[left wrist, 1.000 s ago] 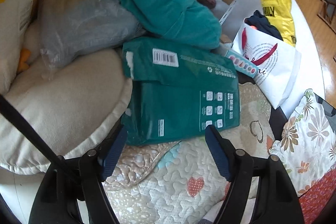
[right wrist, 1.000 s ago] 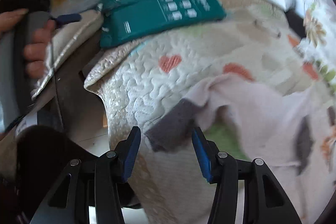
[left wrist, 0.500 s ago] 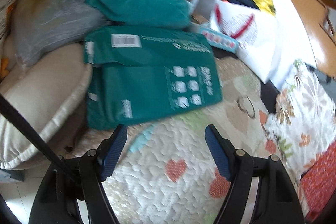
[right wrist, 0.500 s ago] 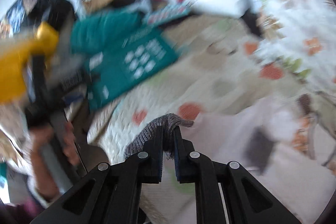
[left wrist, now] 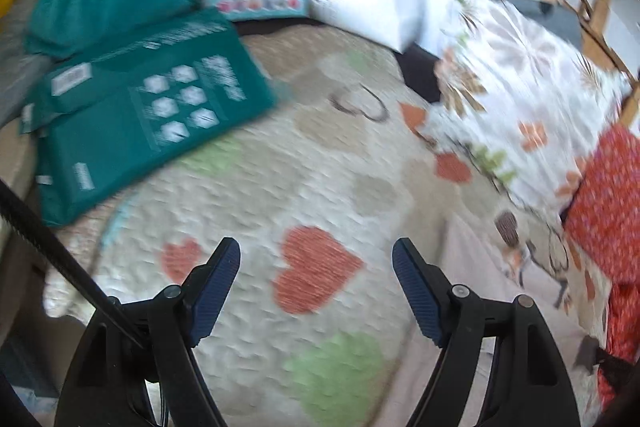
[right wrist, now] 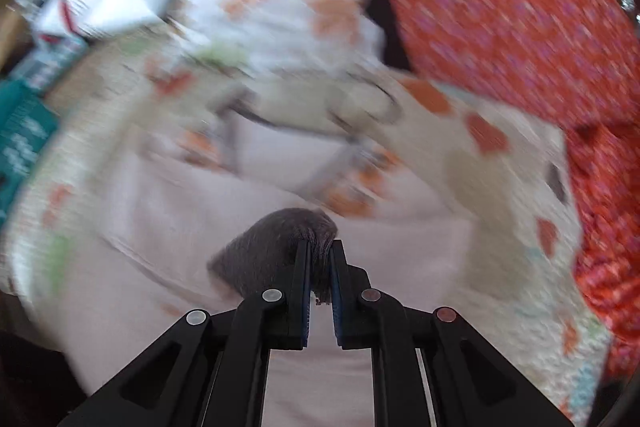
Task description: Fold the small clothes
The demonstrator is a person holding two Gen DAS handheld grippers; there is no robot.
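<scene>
Quilt point(left wrist: 320, 187), heart-patterned, under a pale garment point(right wrist: 200, 227). Left gripper point(left wrist: 316, 263): wide apart, empty, above the quilt. Right gripper point(right wrist: 320, 259): closed on the garment's grey cuff point(right wrist: 276, 247). Green package point(left wrist: 140, 107) far left.

the right wrist view is smeared by motion blur: the print on the pale garment point(right wrist: 248, 267) cannot be read. its grey cuff point(right wrist: 276, 247) is partly hidden between the jaws. the green package point(left wrist: 136, 115) text is blurred.

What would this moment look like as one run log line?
left hand-held gripper: open, above quilt | right hand-held gripper: shut on grey cuff of pale pink garment | fold: not done
</scene>
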